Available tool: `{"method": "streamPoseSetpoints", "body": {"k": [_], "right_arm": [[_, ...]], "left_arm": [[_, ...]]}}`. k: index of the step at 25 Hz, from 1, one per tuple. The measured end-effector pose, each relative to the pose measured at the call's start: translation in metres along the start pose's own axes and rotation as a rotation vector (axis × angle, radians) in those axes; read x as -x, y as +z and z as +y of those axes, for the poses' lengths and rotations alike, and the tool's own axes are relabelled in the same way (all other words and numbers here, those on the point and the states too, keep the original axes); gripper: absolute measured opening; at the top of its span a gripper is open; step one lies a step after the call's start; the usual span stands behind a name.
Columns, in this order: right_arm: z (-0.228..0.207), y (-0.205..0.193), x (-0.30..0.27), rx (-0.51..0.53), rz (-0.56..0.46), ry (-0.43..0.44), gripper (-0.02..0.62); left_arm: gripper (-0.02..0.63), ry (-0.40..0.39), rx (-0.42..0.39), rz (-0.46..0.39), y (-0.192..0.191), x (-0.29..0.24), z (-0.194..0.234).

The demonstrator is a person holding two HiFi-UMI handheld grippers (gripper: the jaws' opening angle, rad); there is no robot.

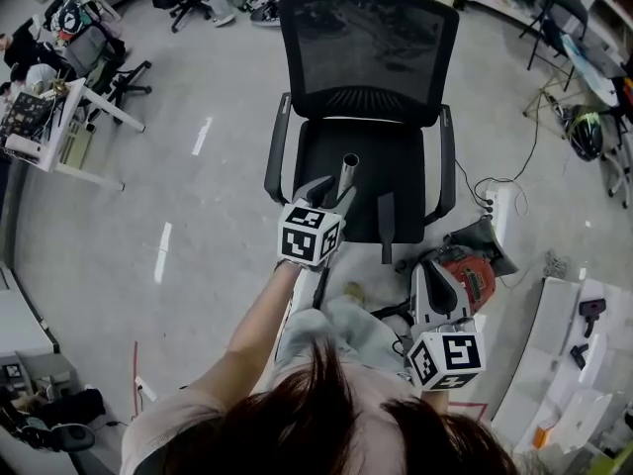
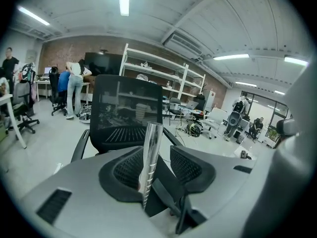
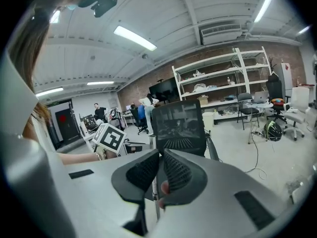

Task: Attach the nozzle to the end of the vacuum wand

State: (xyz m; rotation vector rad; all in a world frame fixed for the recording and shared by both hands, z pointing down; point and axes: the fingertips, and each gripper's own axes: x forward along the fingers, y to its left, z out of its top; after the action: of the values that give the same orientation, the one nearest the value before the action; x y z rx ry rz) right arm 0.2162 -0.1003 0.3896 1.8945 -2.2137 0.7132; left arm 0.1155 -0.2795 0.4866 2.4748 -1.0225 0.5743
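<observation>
- Left gripper (image 1: pixel 332 192) in front of the office chair (image 1: pixel 368 62); jaws wide apart
- Metal wand (image 1: pixel 348 174) upright between those jaws; open top end (image 1: pixel 350 158) above the fingertips
- In left gripper view, wand (image 2: pixel 150 155) hard against the left pad (image 2: pixel 126 170); clear gap to the right pad (image 2: pixel 190 166); not clamped
- Right gripper (image 3: pixel 161 168) with jaws closed together; small pinkish patch (image 3: pixel 164 187) low at the seam, too small to identify; nothing else seen in the grip
- In head view, right gripper's marker cube (image 1: pixel 447 357) low right, just beside the person's head; well apart from the left gripper
- Black nozzle (image 1: pixel 386 228) flat on the chair seat (image 1: pixel 326 156); near end over the seat's front edge; just right of the wand, not touching it; in neither gripper
- Red and grey vacuum body (image 1: pixel 465 277) on the floor right of the chair, between nozzle and right gripper
- White power strip (image 1: pixel 499 206) and cable on the floor further right
- Left gripper's marker cube (image 3: pixel 109 139) visible in right gripper view, left of the chair back (image 3: pixel 177 123)
</observation>
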Motion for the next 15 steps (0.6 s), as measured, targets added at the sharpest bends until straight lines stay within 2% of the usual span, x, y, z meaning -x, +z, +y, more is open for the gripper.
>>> {"method": "streamPoseSetpoints", "body": {"k": [15], "right_arm": [[-0.018,-0.015,-0.004,-0.036,0.055,-0.049,0.026]], "left_arm": [[0.173,-0.008,0.004,0.07,-0.015,-0.041,0.008]]}}
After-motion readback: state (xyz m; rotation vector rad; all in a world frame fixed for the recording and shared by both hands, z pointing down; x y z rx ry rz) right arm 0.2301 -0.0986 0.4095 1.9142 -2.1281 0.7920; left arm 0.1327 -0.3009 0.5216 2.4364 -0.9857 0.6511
